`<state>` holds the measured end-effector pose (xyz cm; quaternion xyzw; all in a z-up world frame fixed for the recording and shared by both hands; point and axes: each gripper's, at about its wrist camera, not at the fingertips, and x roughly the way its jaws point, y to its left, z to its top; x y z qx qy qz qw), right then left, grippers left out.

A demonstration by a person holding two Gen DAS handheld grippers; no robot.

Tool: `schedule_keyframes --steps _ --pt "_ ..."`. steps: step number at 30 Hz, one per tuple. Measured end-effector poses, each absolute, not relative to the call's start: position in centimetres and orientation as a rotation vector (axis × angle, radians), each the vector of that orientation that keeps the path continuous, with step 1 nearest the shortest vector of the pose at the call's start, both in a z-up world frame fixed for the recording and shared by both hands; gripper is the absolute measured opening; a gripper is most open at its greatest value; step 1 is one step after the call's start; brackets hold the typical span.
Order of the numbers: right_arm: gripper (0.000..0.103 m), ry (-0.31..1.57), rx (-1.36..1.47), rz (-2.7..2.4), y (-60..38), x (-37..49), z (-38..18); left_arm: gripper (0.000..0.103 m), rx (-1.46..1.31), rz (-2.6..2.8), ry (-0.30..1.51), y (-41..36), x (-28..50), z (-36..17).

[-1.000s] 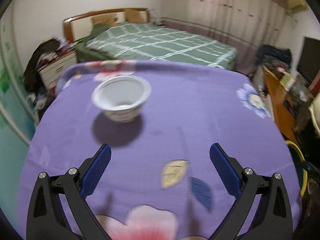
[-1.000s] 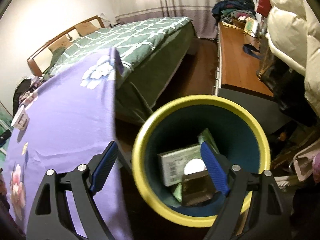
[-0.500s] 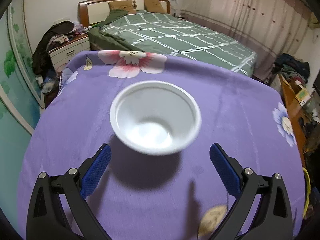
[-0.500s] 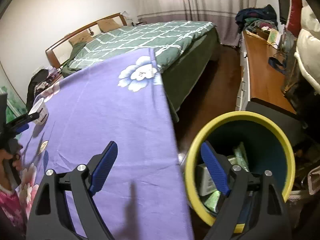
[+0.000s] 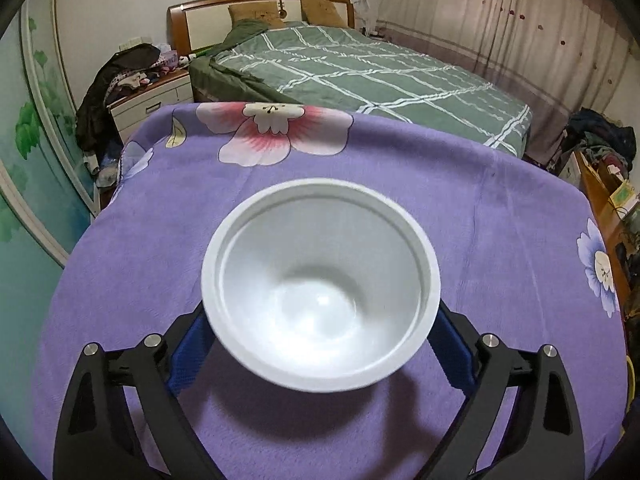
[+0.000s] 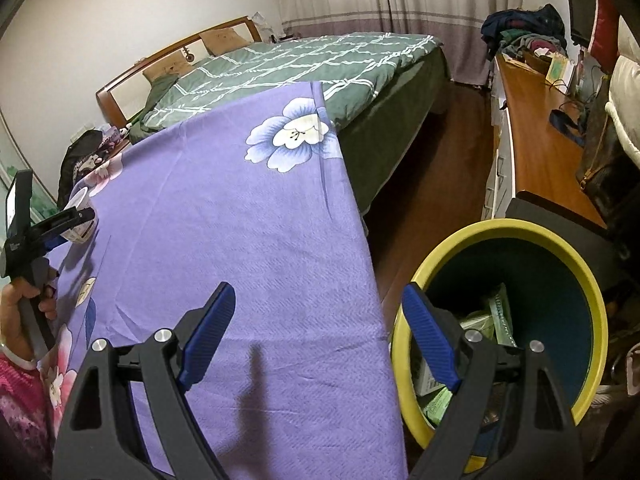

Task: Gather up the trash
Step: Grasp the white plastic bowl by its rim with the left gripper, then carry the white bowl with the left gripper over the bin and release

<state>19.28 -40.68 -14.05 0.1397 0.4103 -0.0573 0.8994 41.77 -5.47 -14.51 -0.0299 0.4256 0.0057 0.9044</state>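
On the purple-clothed counter point(image 5: 500, 216), your left hand-held gripper point(image 5: 320, 344) is closing around the white bowl point(image 5: 320, 280), pads not visibly pressing; squeeze evenly below the rim while the right hand-held gripper point(image 6: 316, 340) is waiting apart.

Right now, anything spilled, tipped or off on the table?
Nothing stands out. The white bowl sits upright and empty on the purple cloth, between the left gripper's jaws, which have just been closing. Nothing spilled.
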Motion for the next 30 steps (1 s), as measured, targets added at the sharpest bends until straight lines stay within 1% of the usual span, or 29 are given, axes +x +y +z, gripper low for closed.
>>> schedule_keyframes --steps 1,3,10,18,22,30 --pt "0.081 0.85 0.29 -0.118 -40.6 19.4 -14.1 0.089 -0.057 0.017 0.872 -5.5 41.9 -14.5" --pt "0.081 0.85 0.292 -0.116 -40.6 19.3 -14.1 0.079 -0.046 0.02 0.868 -5.7 42.1 -14.6" --pt "0.081 0.851 0.291 -0.114 -40.7 19.3 -14.1 0.078 -0.012 -0.003 0.843 -6.6 41.5 -14.0" --pt "0.081 0.851 0.296 -0.132 -41.3 18.4 -14.3 0.079 0.02 -0.098 0.806 -10.0 38.1 -11.3" --pt "0.081 0.849 0.301 -0.155 -42.2 17.2 -14.5 0.079 0.052 -0.174 0.793 -13.1 35.8 -10.3" --pt "0.081 0.861 0.308 -0.232 -44.9 13.7 -15.5 0.079 0.143 -0.409 0.808 -22.6 30.5 -9.9"
